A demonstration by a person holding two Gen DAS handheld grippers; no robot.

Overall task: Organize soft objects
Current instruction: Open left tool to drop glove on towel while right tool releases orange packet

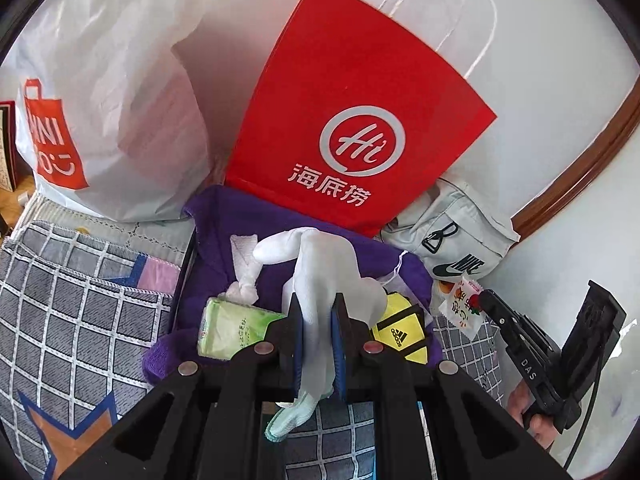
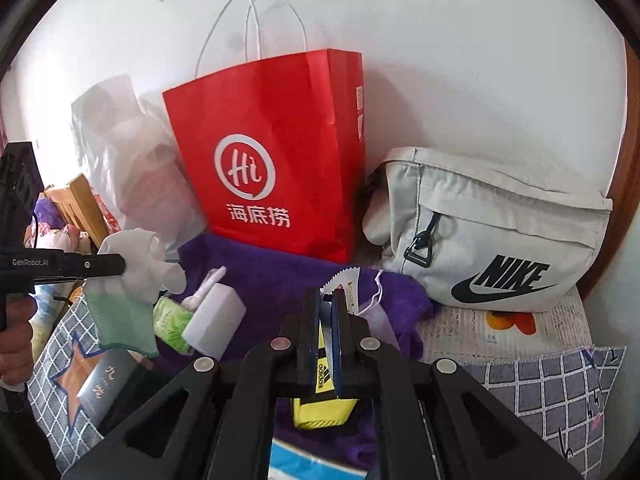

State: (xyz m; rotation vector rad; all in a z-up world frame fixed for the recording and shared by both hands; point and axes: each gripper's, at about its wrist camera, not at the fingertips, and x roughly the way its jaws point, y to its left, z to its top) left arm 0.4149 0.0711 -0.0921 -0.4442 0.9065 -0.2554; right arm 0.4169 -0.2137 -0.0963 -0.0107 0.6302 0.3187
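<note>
My left gripper [image 1: 317, 300] is shut on a white glove with a green cuff [image 1: 320, 276], held above a purple towel [image 1: 248, 216]; the glove also shows in the right wrist view [image 2: 136, 264]. My right gripper [image 2: 327, 296] is shut on a small white snack packet [image 2: 347, 284], also visible in the left wrist view [image 1: 460, 304]. A yellow Adidas pouch [image 1: 396, 332] lies on the towel under the right gripper [image 2: 320, 408]. A green tissue pack [image 1: 232, 332] and a knotted white cloth [image 1: 244, 268] lie on the towel.
A red paper bag [image 1: 344, 120] stands against the wall behind the towel. A white plastic bag [image 1: 108, 100] stands at its left, a grey Nike bag [image 2: 492, 232] at its right. A white block [image 2: 218, 320] rests on the towel. A checked blanket [image 1: 72, 312] covers the bed.
</note>
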